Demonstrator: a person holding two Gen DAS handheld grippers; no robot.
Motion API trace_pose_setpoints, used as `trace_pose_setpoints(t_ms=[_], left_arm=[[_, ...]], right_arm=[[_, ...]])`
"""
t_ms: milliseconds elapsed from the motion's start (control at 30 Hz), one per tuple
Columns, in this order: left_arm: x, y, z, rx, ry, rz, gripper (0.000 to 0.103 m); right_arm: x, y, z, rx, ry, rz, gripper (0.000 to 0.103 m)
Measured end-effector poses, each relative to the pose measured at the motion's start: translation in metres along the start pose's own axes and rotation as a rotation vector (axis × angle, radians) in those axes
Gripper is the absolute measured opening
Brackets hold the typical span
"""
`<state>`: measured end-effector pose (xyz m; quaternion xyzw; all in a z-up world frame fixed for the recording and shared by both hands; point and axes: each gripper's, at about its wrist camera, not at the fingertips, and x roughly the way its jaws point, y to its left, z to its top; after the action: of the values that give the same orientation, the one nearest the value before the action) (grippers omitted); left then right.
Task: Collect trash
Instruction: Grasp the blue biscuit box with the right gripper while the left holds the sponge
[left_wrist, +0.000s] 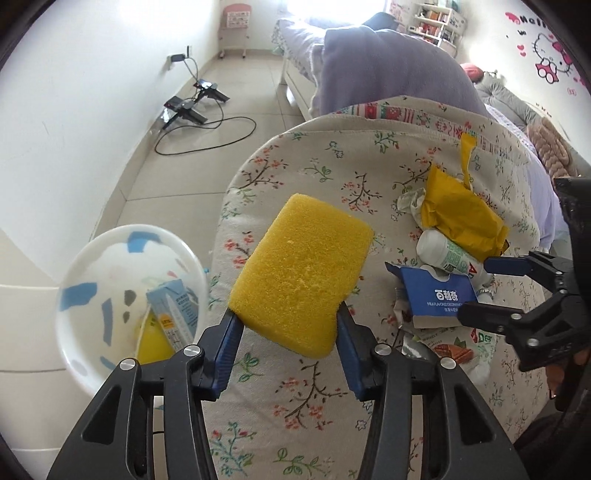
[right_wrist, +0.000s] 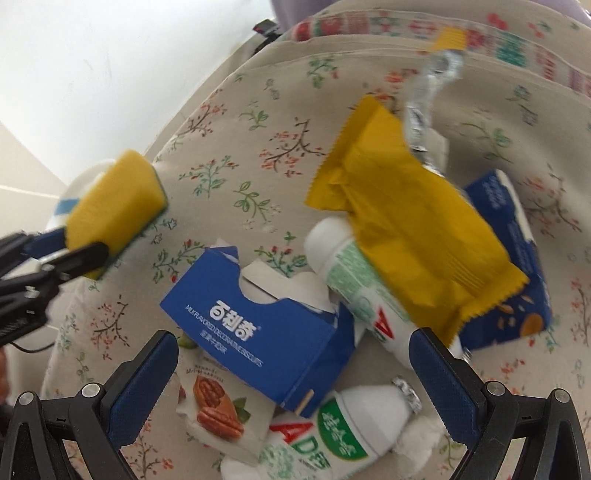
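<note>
A left hand-held gripper (left_wrist: 290, 334) clamps a yellow sponge (left_wrist: 301, 273) by its near end above the left edge of a floral-covered counter (left_wrist: 295, 417), beside a white bin (left_wrist: 129, 295) standing on the floor just off that edge. The right hand-held gripper (right_wrist: 293, 354) hangs spread and empty over the trash heap at the counter's right side, its pads (right_wrist: 147, 373) straddling a torn blue box (right_wrist: 255, 328) without touching it.

The sponge looks soft, so a firm squeeze should hold while it swings left; letting go only once it is squarely over the bin's mouth would keep it off the floor. On the right, the box seems the easiest pick, provided the pads close on its sides and not on the bottle (right_wrist: 354, 428) beneath.

The bin already holds 1 small carton (left_wrist: 175, 314) and something yellow. Still on the counter: 2 bottles, a yellow wrapper (right_wrist: 410, 236), a nut packet (right_wrist: 218, 410) and another blue carton (right_wrist: 513, 258).
</note>
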<state>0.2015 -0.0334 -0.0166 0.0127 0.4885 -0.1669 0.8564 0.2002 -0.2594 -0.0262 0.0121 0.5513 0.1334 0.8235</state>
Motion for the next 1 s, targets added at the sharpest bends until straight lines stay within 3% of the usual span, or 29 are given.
trace_pose_setpoints(t_ms=[533, 833, 1000], left_arm=[[-0.022, 0.031, -0.02, -0.058, 0.009, 0.016, 0.051], [-0.031, 0.043, -0.025, -0.088, 0.002, 0.023, 0.051], [-0.036, 0.047, -0.028, -0.104, -0.003, 0.022, 0.051]], right_arm=[[0.031, 0.023, 0.011, -0.126, -0.008, -0.099, 0.1], [0.042, 0.036, 0.005, -0.162, 0.046, -0.088, 0.087], [0.029, 0.033, 0.004, -0.132, 0.027, -0.089, 0.069]])
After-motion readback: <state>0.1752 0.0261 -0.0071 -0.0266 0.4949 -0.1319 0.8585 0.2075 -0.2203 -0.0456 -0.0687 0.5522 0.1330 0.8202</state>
